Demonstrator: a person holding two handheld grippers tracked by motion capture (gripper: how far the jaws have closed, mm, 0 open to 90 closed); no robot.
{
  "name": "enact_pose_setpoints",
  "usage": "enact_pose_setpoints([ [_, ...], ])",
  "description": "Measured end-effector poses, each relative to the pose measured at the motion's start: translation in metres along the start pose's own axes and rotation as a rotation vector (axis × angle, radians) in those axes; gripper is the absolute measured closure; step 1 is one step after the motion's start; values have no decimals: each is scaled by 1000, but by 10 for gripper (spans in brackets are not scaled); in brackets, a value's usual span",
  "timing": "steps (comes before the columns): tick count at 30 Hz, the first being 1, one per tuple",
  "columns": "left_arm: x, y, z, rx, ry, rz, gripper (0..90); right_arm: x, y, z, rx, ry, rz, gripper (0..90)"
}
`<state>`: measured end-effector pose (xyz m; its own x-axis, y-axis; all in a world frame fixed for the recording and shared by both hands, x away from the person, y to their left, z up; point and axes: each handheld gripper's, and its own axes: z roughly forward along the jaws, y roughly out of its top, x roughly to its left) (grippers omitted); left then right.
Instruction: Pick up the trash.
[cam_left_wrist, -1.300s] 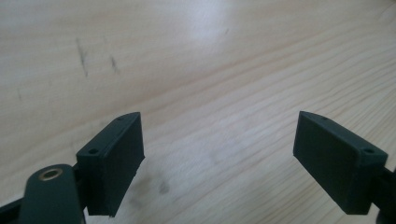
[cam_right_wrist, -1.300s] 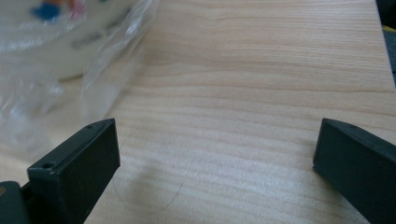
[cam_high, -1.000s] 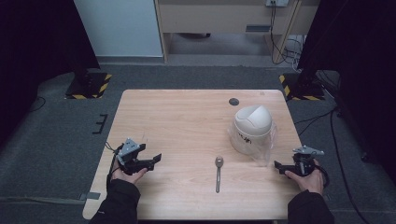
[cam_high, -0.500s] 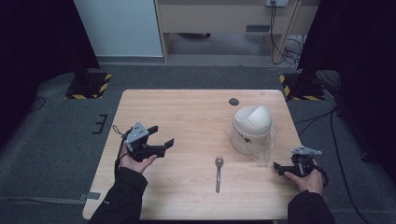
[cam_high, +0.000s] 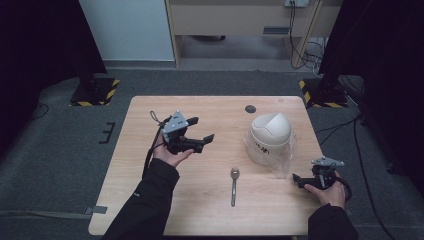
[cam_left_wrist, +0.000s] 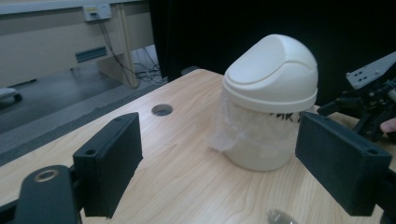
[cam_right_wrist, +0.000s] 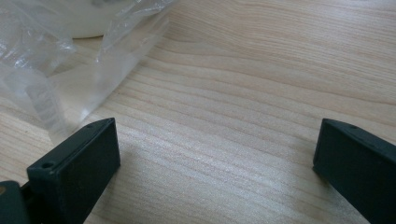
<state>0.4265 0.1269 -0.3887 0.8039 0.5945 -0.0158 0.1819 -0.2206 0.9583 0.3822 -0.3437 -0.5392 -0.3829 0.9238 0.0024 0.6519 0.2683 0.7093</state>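
Note:
A white bin with a domed swing lid (cam_high: 270, 136) stands on the right half of the wooden table (cam_high: 210, 210), with a clear plastic liner (cam_high: 285, 161) hanging out around its base. A metal spoon (cam_high: 233, 185) lies in front of it, handle toward the person. My left gripper (cam_high: 201, 129) is held above the table's left-middle, open and empty, its jaws pointing at the bin (cam_left_wrist: 268, 102). My right gripper (cam_high: 299, 178) rests low by the table's right edge, open, just right of the liner (cam_right_wrist: 56, 60). The table grain lies between its jaws.
A round cable hole (cam_high: 250, 108) sits in the table behind the bin. Two black stand bases with yellow-black stripes (cam_high: 95, 90) sit on the grey floor beyond the table's far corners. The right gripper (cam_left_wrist: 369, 100) is seen past the bin in the left gripper view.
My left gripper has lifted off the table's left edge and moved forward and right toward the bin. The right gripper has hardly moved.

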Motion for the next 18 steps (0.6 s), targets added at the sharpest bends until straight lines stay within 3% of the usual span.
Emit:
enact_pose_setpoints([
  [4,-6,9,17,-4,-33,11,133,1,0,0,6,10,-4,9],
  [10,-17,24,60,26,-117,27,125,1,0,0,4,14,-6,9],
  [18,-27,29,99,54,-195,36,122,1,0,0,4,13,-6,9],
])
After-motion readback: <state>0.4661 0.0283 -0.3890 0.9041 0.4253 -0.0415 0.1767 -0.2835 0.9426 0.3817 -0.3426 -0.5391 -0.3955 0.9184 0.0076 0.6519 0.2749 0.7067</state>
